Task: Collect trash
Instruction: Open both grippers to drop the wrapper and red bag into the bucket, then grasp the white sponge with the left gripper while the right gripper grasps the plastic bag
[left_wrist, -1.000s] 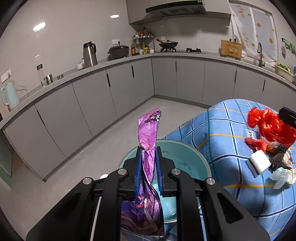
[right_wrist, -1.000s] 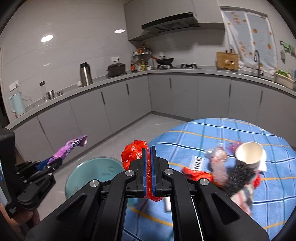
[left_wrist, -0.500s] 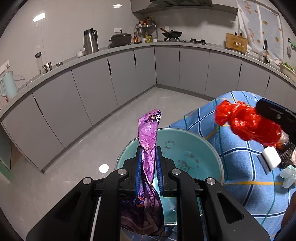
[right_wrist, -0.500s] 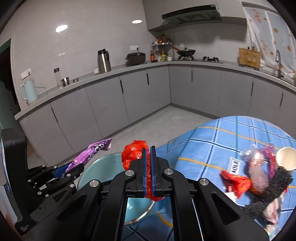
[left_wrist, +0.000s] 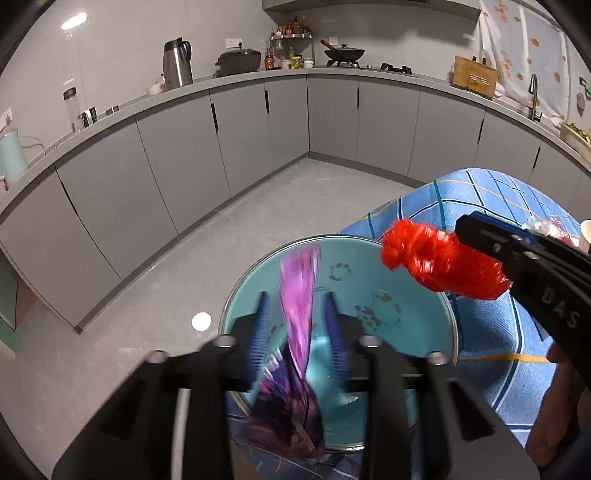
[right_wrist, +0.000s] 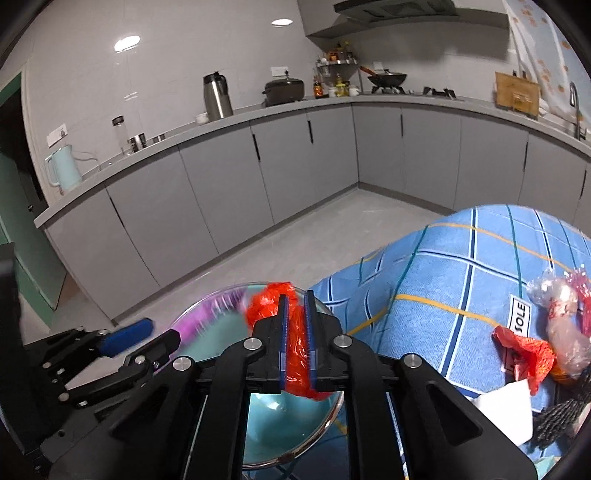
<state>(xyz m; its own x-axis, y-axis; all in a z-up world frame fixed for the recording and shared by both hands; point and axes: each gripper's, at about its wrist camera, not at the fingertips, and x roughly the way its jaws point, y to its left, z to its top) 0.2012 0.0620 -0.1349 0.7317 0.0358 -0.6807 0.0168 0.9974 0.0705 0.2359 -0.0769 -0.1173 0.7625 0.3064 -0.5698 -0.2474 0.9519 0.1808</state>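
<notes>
Writing-wise, only "SOLE" on a table label (right_wrist: 519, 318) and "DAS" on the right gripper (right_wrist: 295, 299) were readable. Left gripper (left_wrist: 297, 301) had just been opening, its jaws clear of the blurred purple wrapper (left_wrist: 297, 295) above the teal basin (left_wrist: 406, 291). Right one's jaws had just been parting slightly but pressed the red bag (right_wrist: 295, 343) over it.

I see the long purple foil wrapper (left_wrist: 297, 295), motion-blurred, standing loose between my left fingers (left_wrist: 260, 325) above the round teal basin (left_wrist: 369, 280). The crumpled red plastic bag (right_wrist: 295, 343) sits pinched between my right fingers (right_wrist: 282, 332) over the basin's rim.
</notes>
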